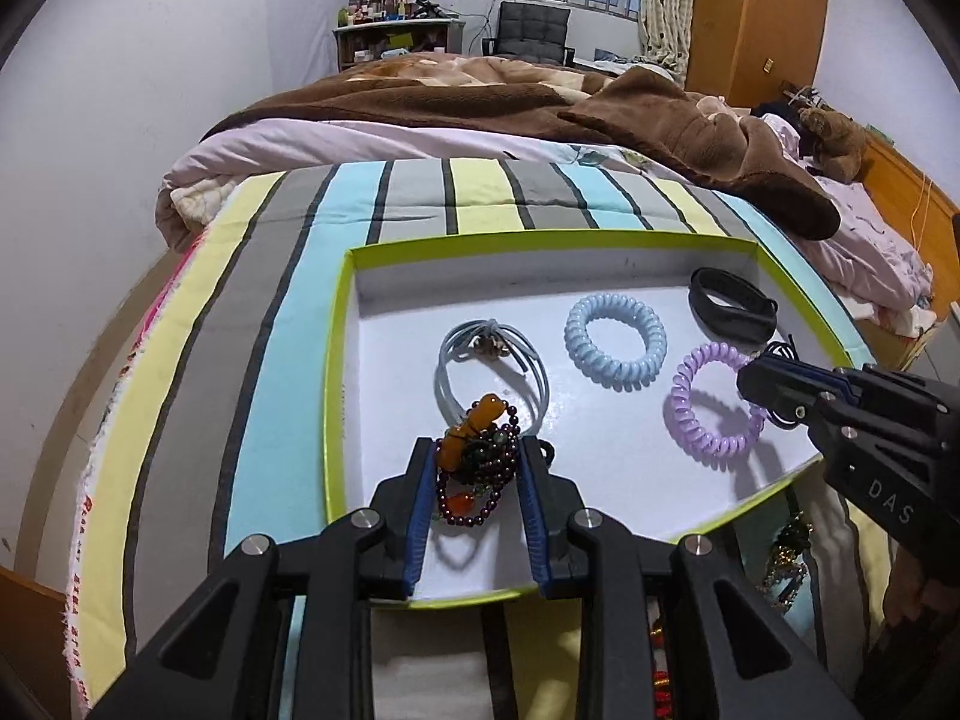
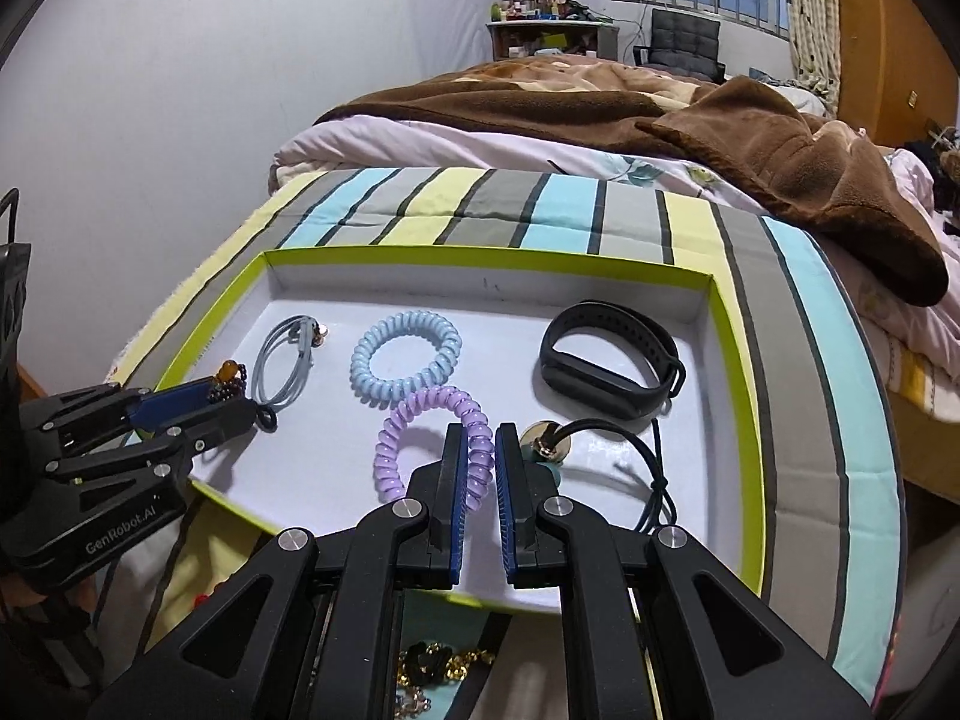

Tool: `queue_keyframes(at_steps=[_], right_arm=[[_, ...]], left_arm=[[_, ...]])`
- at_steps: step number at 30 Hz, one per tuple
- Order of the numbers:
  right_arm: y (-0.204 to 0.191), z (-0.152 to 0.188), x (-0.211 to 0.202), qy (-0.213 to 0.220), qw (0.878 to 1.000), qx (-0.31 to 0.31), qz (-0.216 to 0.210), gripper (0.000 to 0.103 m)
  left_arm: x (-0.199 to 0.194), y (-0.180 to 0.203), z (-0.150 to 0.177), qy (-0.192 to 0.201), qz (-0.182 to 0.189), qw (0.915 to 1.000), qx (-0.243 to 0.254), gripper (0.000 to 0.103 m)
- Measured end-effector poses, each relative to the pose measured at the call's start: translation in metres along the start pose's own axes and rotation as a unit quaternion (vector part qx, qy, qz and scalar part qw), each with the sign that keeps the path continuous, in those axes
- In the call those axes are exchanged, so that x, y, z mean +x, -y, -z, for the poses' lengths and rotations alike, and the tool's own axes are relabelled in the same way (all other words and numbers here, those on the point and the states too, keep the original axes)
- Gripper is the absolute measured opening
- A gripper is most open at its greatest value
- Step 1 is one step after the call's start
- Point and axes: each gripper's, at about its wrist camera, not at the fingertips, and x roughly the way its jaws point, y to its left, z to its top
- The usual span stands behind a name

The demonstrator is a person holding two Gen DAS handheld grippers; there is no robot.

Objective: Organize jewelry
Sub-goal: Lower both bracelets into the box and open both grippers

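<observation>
A white box lid with a lime rim [image 1: 339, 324] [image 2: 735, 360] lies on a striped bedspread. My left gripper [image 1: 477, 450] is shut on a dark red bead bracelet with an orange stone [image 1: 474, 468], held over the tray's near left; it also shows in the right wrist view [image 2: 231, 387]. My right gripper [image 2: 480, 432] is shut on a purple spiral hair tie [image 2: 414, 438] [image 1: 708, 414] that rests on the tray. In the tray lie a grey hair tie [image 1: 486, 360] [image 2: 288, 360], a blue spiral tie [image 1: 615, 339] [image 2: 405, 354], a black wristband [image 1: 729, 303] [image 2: 606, 357] and a black cord pendant [image 2: 543, 438].
More loose gold and red jewelry [image 1: 786, 558] [image 2: 438, 669] lies on the bedspread in front of the tray. A brown blanket [image 1: 540, 108] and pale quilt pile up behind it. A wooden bed frame [image 1: 912, 192] runs on the right.
</observation>
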Motion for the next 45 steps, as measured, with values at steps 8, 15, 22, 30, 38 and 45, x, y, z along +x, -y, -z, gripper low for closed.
queue_keyframes(at_steps=[8,15,22,30,38,45], right_arm=[[-0.001,-0.002,0.006,-0.003,1.0,-0.007,0.013,0.009],[0.0,-0.001,0.009,-0.008,1.0,-0.003,0.009,0.009],[0.0,-0.001,0.01,-0.008,1.0,-0.001,0.006,0.01],[0.0,-0.001,0.003,0.001,1.0,0.002,0.005,0.015],[0.0,0.003,-0.018,0.022,1.0,0.006,0.0,0.016],[0.003,0.014,-0.044,0.042,0.999,0.02,-0.013,0.018]], left_arm=[[0.001,-0.001,-0.001,0.0,0.004,1.0,-0.003,0.029],[0.003,-0.003,-0.001,0.0,0.012,0.9999,-0.011,0.032],[0.003,-0.001,-0.002,0.002,0.016,0.9998,-0.012,0.036],[-0.009,-0.005,-0.001,0.014,0.02,0.9995,-0.022,0.042],[-0.033,-0.008,0.007,0.034,0.029,0.9985,-0.033,0.047],[-0.064,-0.007,0.02,0.055,0.05,0.9963,-0.043,0.053]])
